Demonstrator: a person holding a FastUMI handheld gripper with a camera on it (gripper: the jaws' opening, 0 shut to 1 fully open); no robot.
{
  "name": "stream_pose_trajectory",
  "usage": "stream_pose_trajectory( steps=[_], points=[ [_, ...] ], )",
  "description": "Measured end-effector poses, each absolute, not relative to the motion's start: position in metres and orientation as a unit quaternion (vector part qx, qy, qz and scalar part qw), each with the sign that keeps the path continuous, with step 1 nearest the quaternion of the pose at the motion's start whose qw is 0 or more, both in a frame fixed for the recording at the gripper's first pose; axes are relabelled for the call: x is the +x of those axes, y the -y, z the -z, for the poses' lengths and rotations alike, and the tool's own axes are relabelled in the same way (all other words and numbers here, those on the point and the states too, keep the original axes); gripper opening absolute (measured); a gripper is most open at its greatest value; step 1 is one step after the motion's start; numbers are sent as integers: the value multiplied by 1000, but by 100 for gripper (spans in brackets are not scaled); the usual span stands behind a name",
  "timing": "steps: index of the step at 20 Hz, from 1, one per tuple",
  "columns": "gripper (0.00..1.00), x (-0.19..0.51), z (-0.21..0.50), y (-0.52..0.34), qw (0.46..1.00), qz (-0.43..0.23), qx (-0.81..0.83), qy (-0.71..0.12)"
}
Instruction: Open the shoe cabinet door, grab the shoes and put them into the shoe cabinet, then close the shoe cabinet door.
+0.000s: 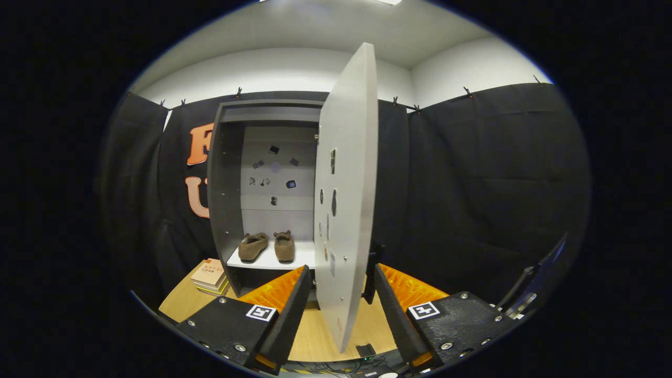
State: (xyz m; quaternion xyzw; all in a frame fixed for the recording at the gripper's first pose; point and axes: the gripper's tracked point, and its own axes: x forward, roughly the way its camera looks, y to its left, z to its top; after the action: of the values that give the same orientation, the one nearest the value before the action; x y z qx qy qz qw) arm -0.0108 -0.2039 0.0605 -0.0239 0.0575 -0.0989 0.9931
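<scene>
My claw [336,283] is spread wide, fingers flanking the edge of the flat grey cabinet door [346,199], gripping nothing. Left of that door, two brown slippers [266,245] sit on the cabinet's white shelf [273,260].

- Light falls from a ceiling panel [389,2] above the tall grey shoe cabinet [227,194], blown out to white glare.
- The cabinet's pale open door [346,194] catches it evenly; its dark side wall sits in shade.
- Below the cabinet, the wooden table [315,336] is warmly lit.
- Fisheye bending bows the door; focus stays sharp.
</scene>
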Motion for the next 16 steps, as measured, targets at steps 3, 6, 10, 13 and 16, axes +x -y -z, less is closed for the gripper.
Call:
stream_pose_trajectory(
  steps=[3,6,10,13,16],
  points=[
    [77,-10,-47,235,991,116,-22,-69],
    [77,1,-35,252,990,119,-5,-78],
    [78,20,-22,269,990,115,2,-83],
    [78,34,-13,271,990,107,3,-88],
    [79,35,-13,269,992,97,15,-83]
  ],
)
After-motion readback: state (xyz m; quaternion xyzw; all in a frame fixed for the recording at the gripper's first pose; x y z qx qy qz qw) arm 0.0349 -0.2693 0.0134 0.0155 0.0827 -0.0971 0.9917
